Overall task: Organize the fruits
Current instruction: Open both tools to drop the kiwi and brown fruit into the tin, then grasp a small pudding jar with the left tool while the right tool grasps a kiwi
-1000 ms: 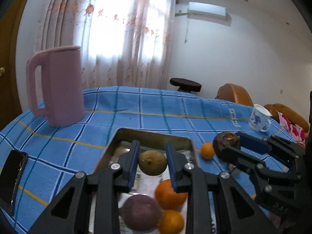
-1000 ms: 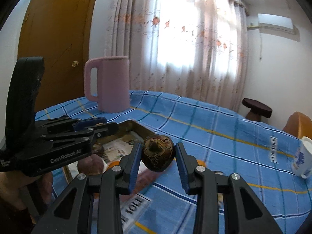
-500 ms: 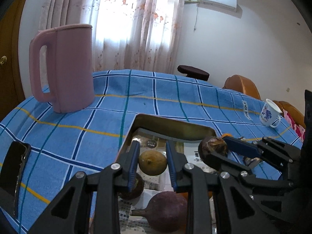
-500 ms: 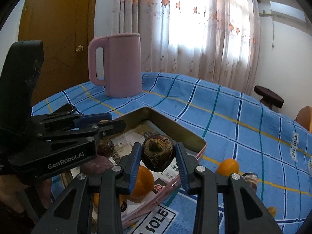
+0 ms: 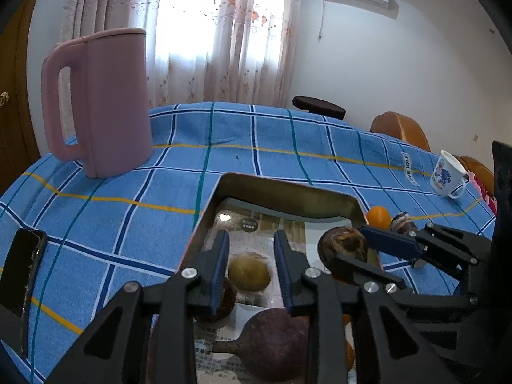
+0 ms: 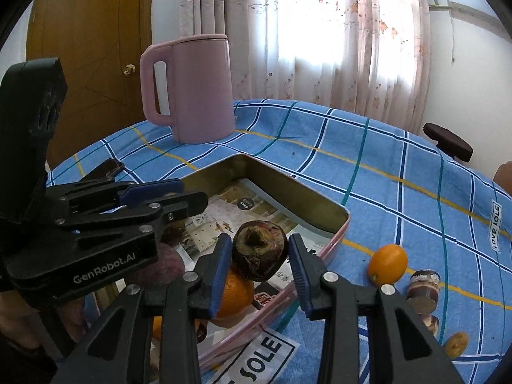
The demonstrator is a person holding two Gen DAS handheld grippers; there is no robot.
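Observation:
A metal tin (image 5: 281,192) (image 6: 288,192) lined with printed paper sits on the blue checked cloth. My left gripper (image 5: 251,264) is open over the tin; a green-yellow fruit (image 5: 249,272) lies between its fingers on the paper. A purple fruit (image 5: 272,342) and a dark fruit (image 5: 220,300) lie nearer. My right gripper (image 6: 259,262) holds a dark brown mangosteen (image 6: 259,251) (image 5: 342,248) over the tin's right side, above an orange (image 6: 235,294). A small orange (image 6: 387,264) (image 5: 377,216) lies on the cloth outside the tin.
A pink jug (image 5: 99,99) (image 6: 188,86) stands at the back left. A black phone (image 5: 22,275) lies at the left edge. A white mug (image 5: 448,176) stands far right. A small dark jar (image 6: 422,288) and a dried slice (image 6: 456,344) lie right of the tin.
Both grippers have moved forward and down over the tin. The left gripper's jaws have opened and the green-yellow fruit now lies on the paper. The right gripper has carried the mangosteen over the tin.

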